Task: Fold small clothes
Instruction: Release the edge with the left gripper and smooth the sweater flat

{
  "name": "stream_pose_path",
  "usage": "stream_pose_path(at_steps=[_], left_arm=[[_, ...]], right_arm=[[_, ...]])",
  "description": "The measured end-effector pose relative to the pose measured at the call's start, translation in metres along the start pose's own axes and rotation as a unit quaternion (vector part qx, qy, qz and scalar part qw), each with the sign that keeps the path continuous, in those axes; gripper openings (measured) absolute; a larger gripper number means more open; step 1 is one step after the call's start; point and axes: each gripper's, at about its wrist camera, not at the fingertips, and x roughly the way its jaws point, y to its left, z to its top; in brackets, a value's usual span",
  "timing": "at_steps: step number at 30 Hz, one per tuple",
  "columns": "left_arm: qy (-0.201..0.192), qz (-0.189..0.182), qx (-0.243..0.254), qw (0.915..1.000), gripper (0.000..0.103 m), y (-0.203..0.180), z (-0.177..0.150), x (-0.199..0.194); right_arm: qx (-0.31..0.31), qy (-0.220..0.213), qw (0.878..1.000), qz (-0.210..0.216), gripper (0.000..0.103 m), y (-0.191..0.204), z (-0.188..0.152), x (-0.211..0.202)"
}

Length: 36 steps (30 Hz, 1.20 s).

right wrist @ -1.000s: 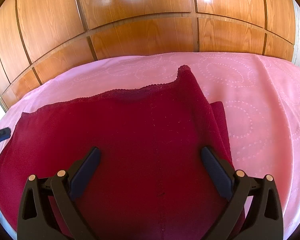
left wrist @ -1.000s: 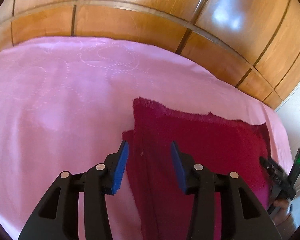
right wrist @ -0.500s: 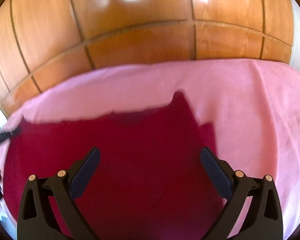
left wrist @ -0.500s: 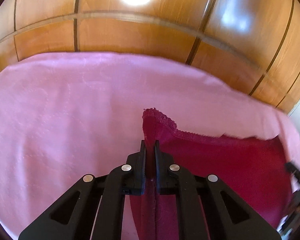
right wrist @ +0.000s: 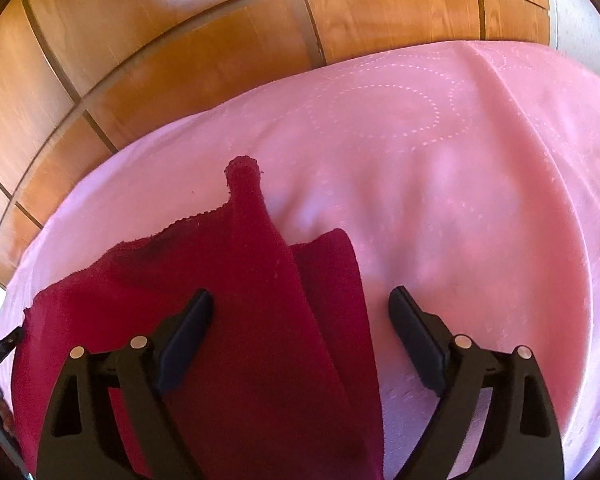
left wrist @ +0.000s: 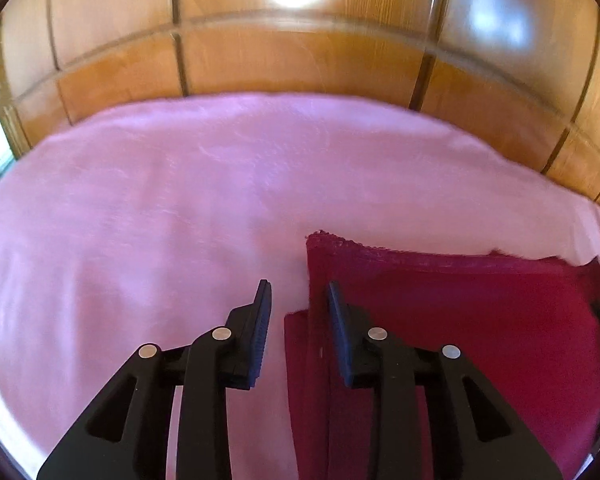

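Lying flat on the pink bedspread [right wrist: 440,184], the dark red garment [left wrist: 460,320] sits well short of its far edge by the wood panelling [left wrist: 300,64]. Left tool [left wrist: 298,300] gapes over the cloth's edge; right tool [right wrist: 300,312] stands wide apart above it, gripping nothing.

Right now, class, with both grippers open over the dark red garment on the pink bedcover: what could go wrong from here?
1. The left gripper is open at the garment's left edge; closing here might also pinch the pink bedcover.
2. A second red layer pokes out beside the top one, so a grab may catch only one layer and skew the fold.
3. The right gripper is open over the cloth; pressing down could wrinkle it.
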Motion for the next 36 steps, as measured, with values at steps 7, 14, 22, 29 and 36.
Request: stream_pose_path(at_steps=[7,14,22,29,36], left_arm=[[-0.051,-0.034,0.026,0.9978,0.055,-0.019,-0.044,-0.064],[-0.048,-0.058,0.046,0.9961,0.055,-0.039,-0.085,-0.084],[-0.031,-0.059,0.069,0.9954,0.055,-0.048,-0.102,-0.077],[-0.017,-0.063,0.066,0.9957,0.055,-0.045,-0.103,-0.068],[-0.020,-0.066,0.069,0.9952,0.055,-0.043,-0.106,-0.067]], right_arm=[[0.007,-0.005,1.000,0.020,0.094,0.001,-0.007,-0.005],[0.007,-0.005,1.000,0.022,0.095,0.001,-0.008,-0.006],[0.004,-0.001,1.000,0.021,0.096,0.002,-0.008,-0.006],[-0.028,0.044,0.998,0.034,0.100,0.008,-0.006,-0.014],[-0.041,0.078,0.991,0.101,0.100,-0.013,-0.037,-0.052]])
